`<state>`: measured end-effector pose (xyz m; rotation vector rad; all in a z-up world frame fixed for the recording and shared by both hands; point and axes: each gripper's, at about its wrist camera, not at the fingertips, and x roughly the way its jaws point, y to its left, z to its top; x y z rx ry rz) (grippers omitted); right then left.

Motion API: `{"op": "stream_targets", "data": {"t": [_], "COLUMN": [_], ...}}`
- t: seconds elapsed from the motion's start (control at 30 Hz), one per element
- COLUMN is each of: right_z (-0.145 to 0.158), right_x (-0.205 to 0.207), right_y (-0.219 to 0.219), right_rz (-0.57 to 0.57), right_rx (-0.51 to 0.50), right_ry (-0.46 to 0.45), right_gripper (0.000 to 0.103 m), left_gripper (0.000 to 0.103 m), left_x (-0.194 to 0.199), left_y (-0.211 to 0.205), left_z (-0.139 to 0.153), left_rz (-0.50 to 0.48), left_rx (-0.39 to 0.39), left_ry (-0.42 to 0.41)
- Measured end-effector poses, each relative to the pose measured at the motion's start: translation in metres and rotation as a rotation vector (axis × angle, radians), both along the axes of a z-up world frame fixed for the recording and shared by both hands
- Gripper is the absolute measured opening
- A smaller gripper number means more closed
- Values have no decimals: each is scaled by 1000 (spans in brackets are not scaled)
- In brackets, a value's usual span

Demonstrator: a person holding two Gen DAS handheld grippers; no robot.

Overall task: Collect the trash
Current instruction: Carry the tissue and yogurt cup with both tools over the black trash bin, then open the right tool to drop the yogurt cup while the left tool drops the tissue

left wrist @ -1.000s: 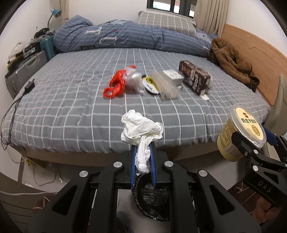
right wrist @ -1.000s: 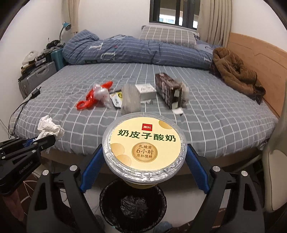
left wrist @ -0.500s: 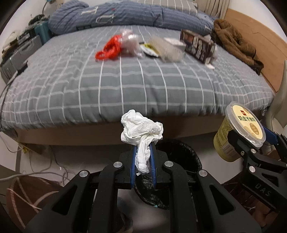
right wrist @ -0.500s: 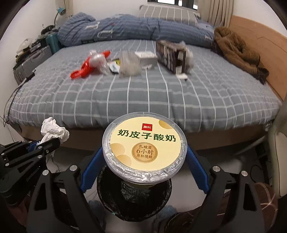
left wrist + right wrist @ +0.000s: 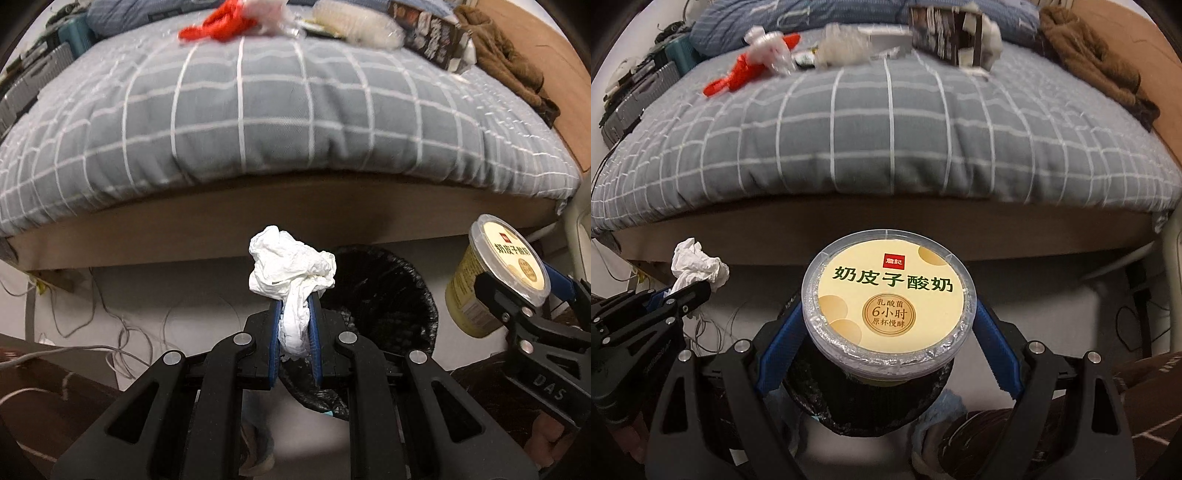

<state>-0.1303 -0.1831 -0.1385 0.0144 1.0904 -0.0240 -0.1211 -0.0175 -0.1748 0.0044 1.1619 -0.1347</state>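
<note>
We have the left tongs [image 5: 295,325] clamped on a crumpled tissue [image 5: 290,267], the right tongs [image 5: 886,332] gripping a yoghurt cup [image 5: 888,306]. The bin [image 5: 388,295] sits just below both; releasing off-centre could drop either onto the floor.

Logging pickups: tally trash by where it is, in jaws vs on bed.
Held in jaws: 2, tissue wad, yogurt cup
On bed: 4 distinguishable, red bag, clear wrapper, white box, dark carton
Total: 6
</note>
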Motion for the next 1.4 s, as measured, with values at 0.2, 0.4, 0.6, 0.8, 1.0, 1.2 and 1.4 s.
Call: {"op": "stream_targets", "data": {"t": [0.2, 0.4, 0.6, 0.8, 1.0, 1.2, 1.4], "right_z": [-27, -49, -56, -57, -55, -53, -51], "right_x": [7, 13, 12, 11, 6, -2, -10], "right_y": [2, 14, 20, 8, -15, -45, -71], "right_rz": [13, 26, 39, 15, -31, -101, -163], "right_rx": [12, 18, -9, 2, -7, -10, -13], "right_ry": [67, 116, 111, 114, 115, 111, 104], "right_gripper": [84, 85, 95, 95, 95, 95, 95], "left_gripper": [12, 12, 12, 12, 12, 12, 13], "left_x": [10, 12, 12, 12, 17, 20, 17], "left_y": [15, 27, 21, 12, -7, -37, -70], "left_z": [-20, -29, -35, -40, -48, -52, -56], "left_rz": [31, 63, 48, 14, -13, -55, -97], "left_rx": [-7, -9, 1, 0, -4, -7, -17], "left_ry": [38, 72, 83, 91, 108, 117, 135]}}
